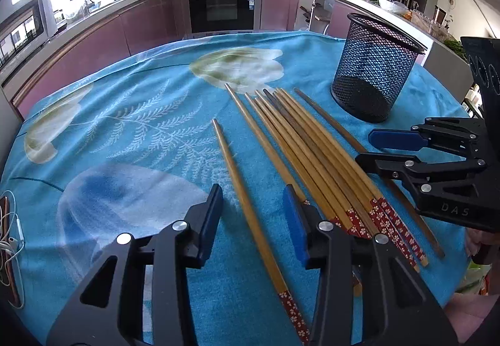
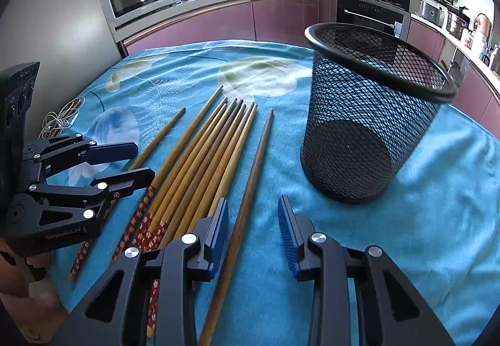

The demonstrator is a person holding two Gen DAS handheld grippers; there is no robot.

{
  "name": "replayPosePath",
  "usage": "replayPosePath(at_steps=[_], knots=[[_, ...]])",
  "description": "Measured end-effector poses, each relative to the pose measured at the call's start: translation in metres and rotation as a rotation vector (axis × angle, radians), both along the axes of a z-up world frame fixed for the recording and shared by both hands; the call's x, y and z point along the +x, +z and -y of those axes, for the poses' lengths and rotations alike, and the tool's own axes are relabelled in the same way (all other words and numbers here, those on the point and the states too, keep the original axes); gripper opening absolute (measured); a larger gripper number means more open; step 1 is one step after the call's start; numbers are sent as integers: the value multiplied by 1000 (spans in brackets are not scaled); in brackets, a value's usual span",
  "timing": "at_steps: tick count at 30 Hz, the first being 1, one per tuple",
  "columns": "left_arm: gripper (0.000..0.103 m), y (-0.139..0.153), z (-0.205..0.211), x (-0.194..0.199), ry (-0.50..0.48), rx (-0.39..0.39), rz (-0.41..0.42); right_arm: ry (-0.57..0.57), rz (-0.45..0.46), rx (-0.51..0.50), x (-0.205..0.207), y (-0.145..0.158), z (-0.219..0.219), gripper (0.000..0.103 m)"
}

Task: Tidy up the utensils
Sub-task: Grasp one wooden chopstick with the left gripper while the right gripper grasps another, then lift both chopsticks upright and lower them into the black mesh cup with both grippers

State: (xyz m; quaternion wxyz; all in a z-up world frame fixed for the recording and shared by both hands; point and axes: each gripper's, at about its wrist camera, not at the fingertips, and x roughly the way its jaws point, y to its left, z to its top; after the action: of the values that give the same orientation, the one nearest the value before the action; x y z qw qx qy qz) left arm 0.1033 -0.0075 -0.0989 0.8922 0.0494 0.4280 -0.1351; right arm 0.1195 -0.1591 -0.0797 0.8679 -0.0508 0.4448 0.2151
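Left wrist view first: our left gripper (image 1: 253, 214) has its two blue-padded fingers (image 1: 211, 218) parted, with a single bamboo chopstick (image 1: 247, 208) lying on the cloth between them. The pads stand clear of it on either side, so nothing is grasped. Just beyond the right-hand pad lies the main bundle of chopsticks (image 1: 315, 155), side by side with tips pointing away and red flowered ends toward us; that pad sits at the bundle's edge, and we cannot tell whether it touches.

From the right wrist view, our right gripper (image 2: 253, 227) is likewise released, its jaws straddling one darker wooden chopstick (image 2: 250, 189) that lies apart at the bundle's far side. The pads do not press on it. The left pad sits just beside the nearest sticks of the bundle.

Further out, the black mesh holder (image 2: 375, 114) stands upright on the blue floral tablecloth (image 2: 437, 205), near the dark chopstick's tip and well clear of both grippers. Through the mesh we see only its dark bottom; no chopstick stands in it.

So, as we judge it, the organizing has barely begun: every chopstick we can see lies flat on the cloth and the holder is empty. What seems in hand is the first pickup, each gripper lined up over an outlying stick. Left to do: close on them, lift, drop them into the holder, then work through the bundle. A tangle of white earphones (image 1: 12, 239) lies at the cloth's left edge, out of the way.
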Motion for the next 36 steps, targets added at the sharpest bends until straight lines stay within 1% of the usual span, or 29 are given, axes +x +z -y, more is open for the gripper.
replayPosePath(at_steps=[2, 4, 5, 6, 7, 11, 14, 22, 28, 33, 34, 36], knots=[[30, 1, 2, 4, -4, -3, -7, -4, -2, 0, 4, 0, -2, 30], [20, 1, 5, 8, -1, -13, -15, -10, -8, 10, 6, 0, 0, 22], [17, 1, 5, 9, -1, -23, -20, -11, -14, 24, 6, 0, 1, 19], [11, 1, 5, 10, 2, -35, -25, -9, -28, 51, 7, -1, 3, 13], [10, 1, 5, 11, 6, -47, -29, -7, -43, 80, 8, -1, 6, 8], [8, 4, 0, 9, 23, -89, -36, -27, -40, 121, 6, -1, 13, 7], [8, 7, -3, 6, 36, -102, -26, -34, -28, 159, 2, 3, 19, 6], [7, 28, -16, -7, 9, -191, -1, 17, 18, 246, -12, 27, 29, 6], [7, 62, -13, -18, -55, -259, 60, 46, 91, 311, -23, 54, 42, 6], [7, 99, -12, -31, -107, -329, 125, 48, 157, 370, -29, 77, 56, 6], [7, 107, -13, -33, -120, -352, 134, 47, 175, 372, -31, 81, 58, 6], [7, 122, -15, -33, -145, -425, 138, 41, 207, 384, -32, 90, 63, 6]])
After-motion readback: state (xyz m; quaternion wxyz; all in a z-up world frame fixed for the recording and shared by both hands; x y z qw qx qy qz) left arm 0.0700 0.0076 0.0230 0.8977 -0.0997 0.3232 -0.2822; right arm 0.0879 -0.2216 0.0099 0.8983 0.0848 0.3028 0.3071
